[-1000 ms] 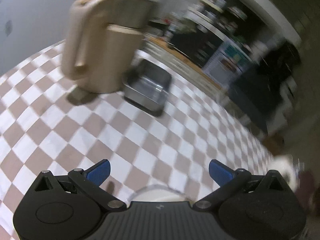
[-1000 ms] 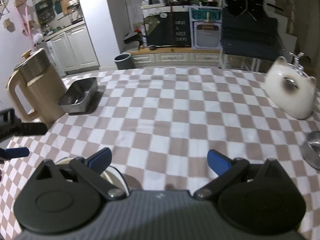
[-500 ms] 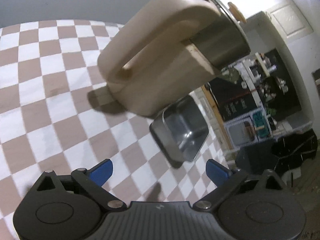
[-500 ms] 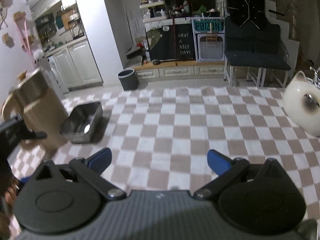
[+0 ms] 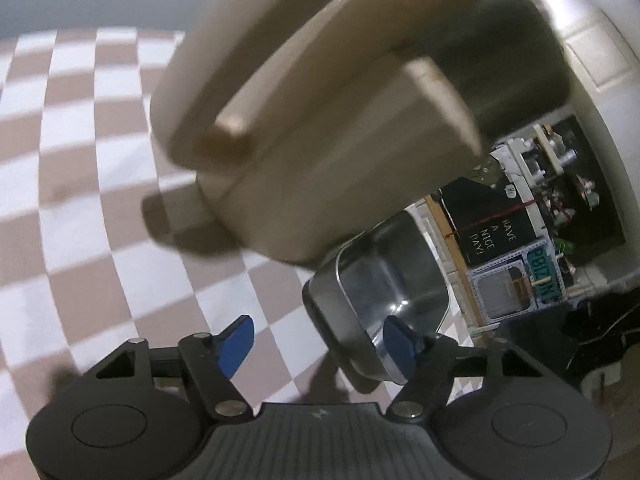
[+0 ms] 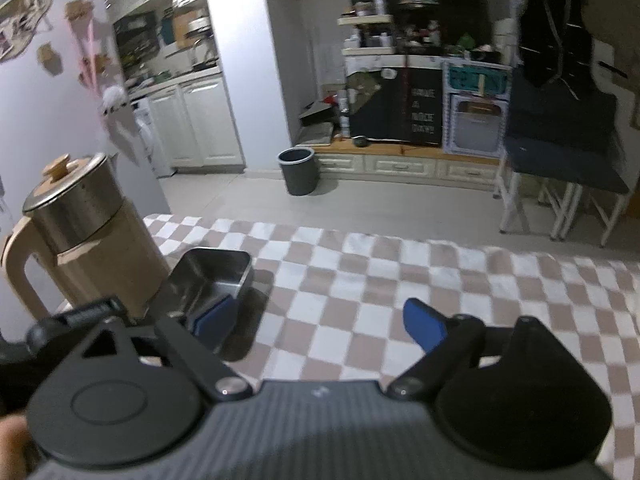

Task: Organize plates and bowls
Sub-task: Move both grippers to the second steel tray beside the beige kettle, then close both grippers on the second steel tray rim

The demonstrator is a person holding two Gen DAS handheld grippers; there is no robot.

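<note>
Two grippers: both mine, black bodies with ribbed grey backs and blue finger pads.
Tray (image 5: 384, 292): rectangular steel, rounded corners, shiny inside, dull outside; it sits on the cloth just beside the kettle. I see it again from the right wrist (image 6: 212, 280).
Kettle (image 5: 320, 128): beige plastic shell with a big loop handle and a brushed steel upper body; blurred and very close in the left view. From the right (image 6: 76, 236) it stands upright, with a steel lid and a wooden knob.
Cloth (image 5: 80, 200): brown and white checks, soft, slightly wrinkled, over the table.
Bin (image 6: 298, 170): dark round bucket on the tiled floor beyond the table.
Change, left: half a second ago the tray lay well ahead of the fingers; now its near rim is between them and the kettle fills the top of the view.
Change, right: the white rounded thing at the right edge is gone from view, and the tray has come nearer the left finger.
Left gripper (image 5: 320, 340): angled down, rolled, jaws closing; the right pad is over the tray's rim and the left pad stands clear over the cloth, not yet pinching.
Right gripper (image 6: 320, 320): angled down over the cloth, jaws wide but closing, nothing between them; its left pad overlaps the tray's corner, and I cannot tell if it touches.
</note>
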